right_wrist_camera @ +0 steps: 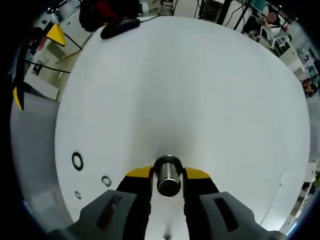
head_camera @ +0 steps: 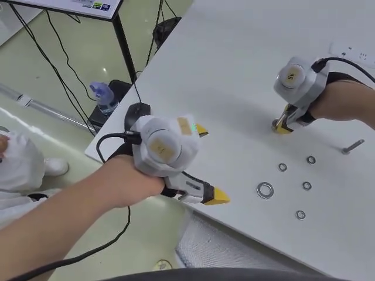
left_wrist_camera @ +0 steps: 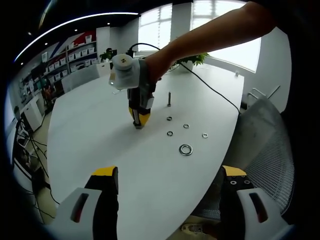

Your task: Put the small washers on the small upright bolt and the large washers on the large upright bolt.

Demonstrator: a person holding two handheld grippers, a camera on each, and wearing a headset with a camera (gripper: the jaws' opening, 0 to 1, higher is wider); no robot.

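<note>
Noted large bolt [right_wrist_camera: 168, 176] clamped in right gripper [head_camera: 281, 125], upper right, axis pointing down at desk [head_camera: 246, 70]; left gripper [head_camera: 211, 164] gaping, seemingly nearer large washer [head_camera: 265, 190], lower right

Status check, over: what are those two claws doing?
Left claw open, hovering at edge of table. Right claw shut on a bolt, low over it. Large washer and four small washers loose, none on thin upright bolt. Path clear.

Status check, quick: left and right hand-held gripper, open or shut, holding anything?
Left hand-held gripper: open, empty.
Right hand-held gripper: shut on a bolt.
</note>
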